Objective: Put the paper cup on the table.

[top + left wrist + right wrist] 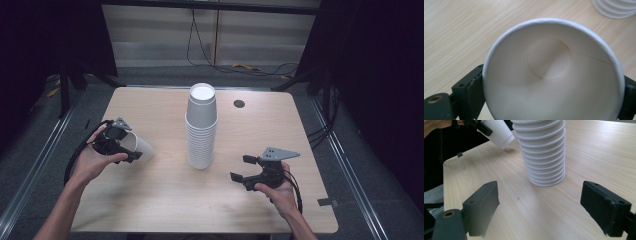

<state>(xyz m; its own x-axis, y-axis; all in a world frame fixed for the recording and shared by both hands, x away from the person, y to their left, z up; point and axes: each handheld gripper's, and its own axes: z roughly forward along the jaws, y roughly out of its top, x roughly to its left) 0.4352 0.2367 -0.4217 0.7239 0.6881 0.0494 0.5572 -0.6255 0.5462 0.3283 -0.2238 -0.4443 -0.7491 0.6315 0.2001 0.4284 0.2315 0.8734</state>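
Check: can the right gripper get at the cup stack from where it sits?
Probably yes. The right gripper has its jaws wide open toward the cup stack, with bare table between. The left gripper, holding a single cup, is off to the side.

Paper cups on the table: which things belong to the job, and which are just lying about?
In the job:
- single white paper cup, clamped in the left gripper
- tall stack of white paper cups
- right gripper, open

Lying about:
- black round grommet in the wooden tabletop
- yellow object on the floor

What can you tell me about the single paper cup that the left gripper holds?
The single paper cup is white, plain, apparently paper, and empty: the left gripper view shows its round bottom and a side seam. The left gripper clamps it near the rim, a jaw on each side. It lies tilted, bottom end toward the stack of cups, apart from it, above the wooden table.
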